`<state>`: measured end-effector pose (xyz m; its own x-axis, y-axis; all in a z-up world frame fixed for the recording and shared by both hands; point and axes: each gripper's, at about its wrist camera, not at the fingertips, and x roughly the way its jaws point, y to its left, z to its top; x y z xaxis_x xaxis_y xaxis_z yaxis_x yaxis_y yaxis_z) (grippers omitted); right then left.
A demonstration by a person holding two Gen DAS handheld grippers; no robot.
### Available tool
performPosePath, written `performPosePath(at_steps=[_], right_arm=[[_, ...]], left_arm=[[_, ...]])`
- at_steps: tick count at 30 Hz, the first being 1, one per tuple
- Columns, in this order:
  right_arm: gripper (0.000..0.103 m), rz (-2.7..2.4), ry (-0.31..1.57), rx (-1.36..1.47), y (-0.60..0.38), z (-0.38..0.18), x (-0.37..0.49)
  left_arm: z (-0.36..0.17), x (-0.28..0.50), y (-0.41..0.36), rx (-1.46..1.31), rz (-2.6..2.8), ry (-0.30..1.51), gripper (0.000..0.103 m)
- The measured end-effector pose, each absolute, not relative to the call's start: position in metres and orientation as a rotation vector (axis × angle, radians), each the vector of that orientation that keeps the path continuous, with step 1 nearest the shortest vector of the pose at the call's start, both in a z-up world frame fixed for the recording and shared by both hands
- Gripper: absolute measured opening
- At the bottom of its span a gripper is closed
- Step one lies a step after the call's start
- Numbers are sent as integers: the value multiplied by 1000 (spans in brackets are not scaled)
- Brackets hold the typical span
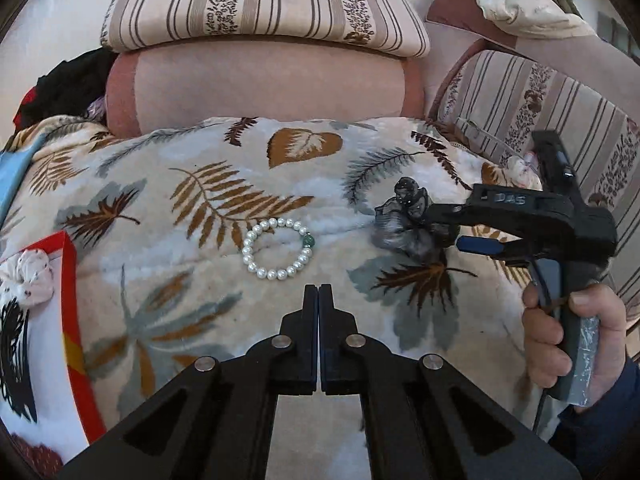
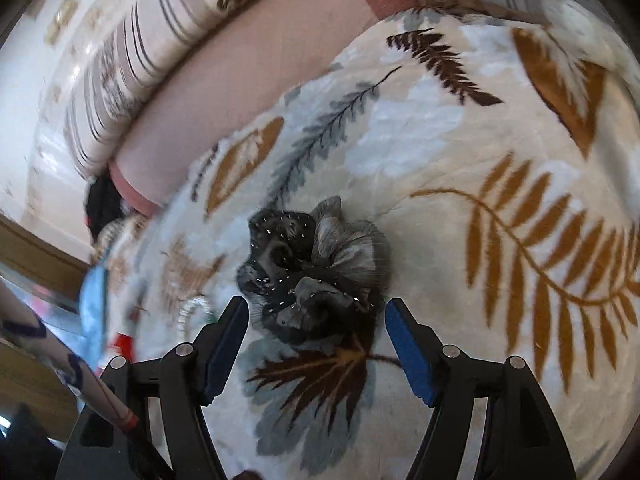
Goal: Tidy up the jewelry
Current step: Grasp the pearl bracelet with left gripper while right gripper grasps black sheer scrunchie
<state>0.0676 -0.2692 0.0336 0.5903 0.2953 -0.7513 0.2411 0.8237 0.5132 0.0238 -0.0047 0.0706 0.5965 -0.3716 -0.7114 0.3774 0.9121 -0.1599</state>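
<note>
A white pearl bracelet (image 1: 278, 248) with one green bead lies flat on the leaf-patterned blanket (image 1: 180, 200), just beyond my left gripper (image 1: 319, 292), which is shut with nothing in it. To the bracelet's right is a black and grey ruffled scrunchie (image 1: 404, 224) with small sparkles, and my right gripper (image 1: 446, 230) sits at it. In the right wrist view the scrunchie (image 2: 316, 264) rests on the blanket between and just ahead of the blue pads (image 2: 228, 340). The right gripper (image 2: 316, 308) stands open, with a gap on each side of the scrunchie.
A red-edged box (image 1: 74, 292) at the left edge holds a pink-white scrunchie (image 1: 28, 280) and a black item. Striped sofa cushions (image 1: 264, 8) and a pink bolster (image 1: 260, 88) rise behind the blanket. A hand (image 1: 560, 332) grips the right gripper's handle.
</note>
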Motion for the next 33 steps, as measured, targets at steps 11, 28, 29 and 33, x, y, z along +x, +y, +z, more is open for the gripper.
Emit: performPosePath(at_steps=[11,28,29,33], right_arm=[[24,21,957,409,-243,27,88],[24,106,842,493,-247,72,62],[24,118,837,491,-245,74,60],[24,161,817,448,-228,82,46]], left_arm=[[34,85,-42,169,-423,905,52],[34,66,-18,11,-357,905,9],[39,60,-12,-5,-363,903,9],[63,27,6,-49,-362,859,9]])
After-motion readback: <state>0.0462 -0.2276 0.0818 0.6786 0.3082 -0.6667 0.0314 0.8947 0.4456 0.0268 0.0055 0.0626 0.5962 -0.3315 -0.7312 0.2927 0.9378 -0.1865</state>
